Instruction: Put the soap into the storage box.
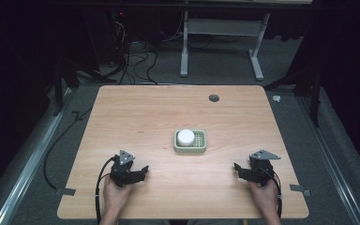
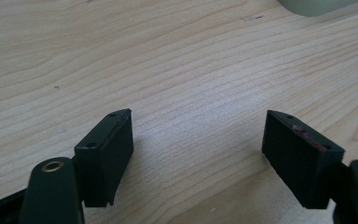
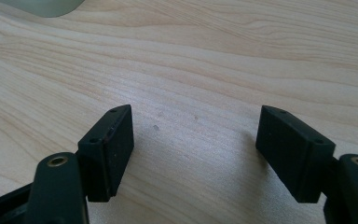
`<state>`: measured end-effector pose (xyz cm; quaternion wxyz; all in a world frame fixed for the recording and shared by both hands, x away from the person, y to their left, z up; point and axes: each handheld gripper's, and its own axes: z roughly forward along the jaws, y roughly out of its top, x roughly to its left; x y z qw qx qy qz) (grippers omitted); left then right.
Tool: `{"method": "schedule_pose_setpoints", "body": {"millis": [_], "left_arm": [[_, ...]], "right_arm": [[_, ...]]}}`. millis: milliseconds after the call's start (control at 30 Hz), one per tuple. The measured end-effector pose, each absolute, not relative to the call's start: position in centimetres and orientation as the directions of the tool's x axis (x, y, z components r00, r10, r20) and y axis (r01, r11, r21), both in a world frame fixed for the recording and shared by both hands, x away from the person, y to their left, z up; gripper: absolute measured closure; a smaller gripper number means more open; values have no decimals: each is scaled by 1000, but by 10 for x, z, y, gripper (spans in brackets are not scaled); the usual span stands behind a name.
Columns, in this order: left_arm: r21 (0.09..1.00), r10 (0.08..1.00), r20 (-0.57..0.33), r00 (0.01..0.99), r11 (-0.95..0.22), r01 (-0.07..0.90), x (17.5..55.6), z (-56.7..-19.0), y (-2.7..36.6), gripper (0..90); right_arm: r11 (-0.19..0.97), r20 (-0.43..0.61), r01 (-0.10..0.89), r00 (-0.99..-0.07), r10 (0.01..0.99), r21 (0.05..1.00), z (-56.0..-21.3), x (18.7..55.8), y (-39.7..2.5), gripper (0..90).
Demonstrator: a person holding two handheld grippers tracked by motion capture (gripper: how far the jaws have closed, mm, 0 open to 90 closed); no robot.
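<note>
Left gripper view: the left gripper (image 2: 198, 126) is seen with its jaws spread wide and nothing between them, bare table (image 2: 168, 60) lying below. The right gripper (image 3: 193, 123) is likewise held wide open and empty in the right gripper view. In the high view both are rested low near the table's front edge, the left gripper (image 1: 143, 171) and right gripper (image 1: 236, 168) well apart, each pointed inward toward the middle. Between and beyond them, near the table's centre, a pale green tray (image 1: 200, 143) is found, with a white round piece (image 1: 185, 137) seated on its left part; a corner of the tray (image 2: 317, 5) is caught at the top edge of the left gripper view. The white piece is judged to be light, stiff and smooth, so slipping is likely if it is pinched high on the dome; it would best be taken across its sides, low down. The slotted tray is judged light and rigid, and could be slid by a stray push, so its rim may need steadying.
</note>
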<state>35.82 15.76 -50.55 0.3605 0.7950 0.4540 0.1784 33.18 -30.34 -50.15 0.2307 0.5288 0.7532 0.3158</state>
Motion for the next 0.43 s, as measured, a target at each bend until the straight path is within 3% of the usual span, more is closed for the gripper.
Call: {"method": "schedule_pose_setpoints", "body": {"millis": [433], "left_arm": [[742, 856, -18, 516, -335, 581, 355, -507, 156, 249]], "right_arm": [[242, -14, 650, -335, 942, 721, -502, 332, -303, 284]]}}
